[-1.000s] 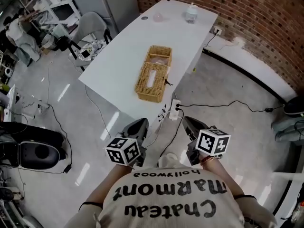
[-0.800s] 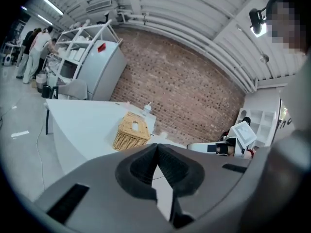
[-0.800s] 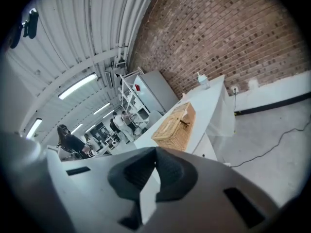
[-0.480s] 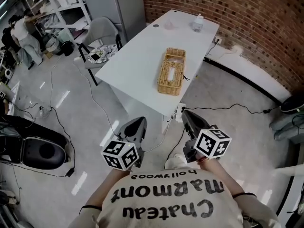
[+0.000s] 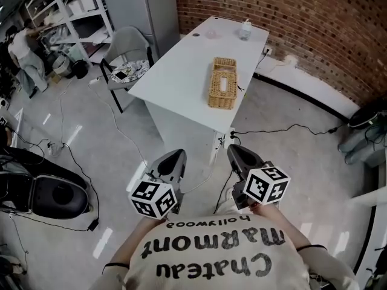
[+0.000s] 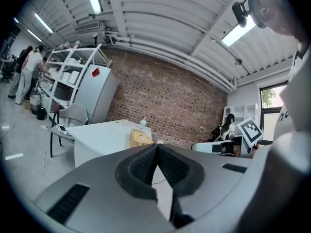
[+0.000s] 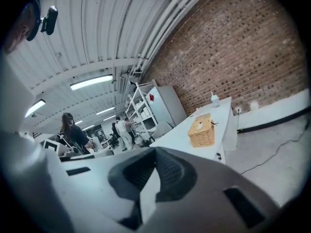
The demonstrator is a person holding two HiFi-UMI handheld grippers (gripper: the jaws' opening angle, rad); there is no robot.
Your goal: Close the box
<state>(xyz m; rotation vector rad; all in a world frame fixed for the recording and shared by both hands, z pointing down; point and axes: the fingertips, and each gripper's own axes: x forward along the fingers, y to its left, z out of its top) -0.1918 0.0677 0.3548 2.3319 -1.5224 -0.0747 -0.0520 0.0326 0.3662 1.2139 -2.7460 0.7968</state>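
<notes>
Nearest us, we hold the left gripper (image 5: 173, 156) and the right gripper (image 5: 234, 150) side by side above the floor (image 5: 290, 162), both pointing ahead toward the table (image 5: 181, 65). In its own view the left gripper (image 6: 156, 146) has its jaws pressed together with nothing between them. The right gripper (image 7: 155, 151) is the same: jaws closed, gripping nothing.

Further out, the box (image 5: 223, 83), a wicker one, lies on the table toward its near right side, well apart from both grippers. We cannot tell from here whether its lid is down. A chair (image 5: 124, 44) stands to the left of the table. A bottle (image 5: 244, 30) stands at the table's far end. Behind it all runs the brick wall (image 5: 314, 35).
</notes>
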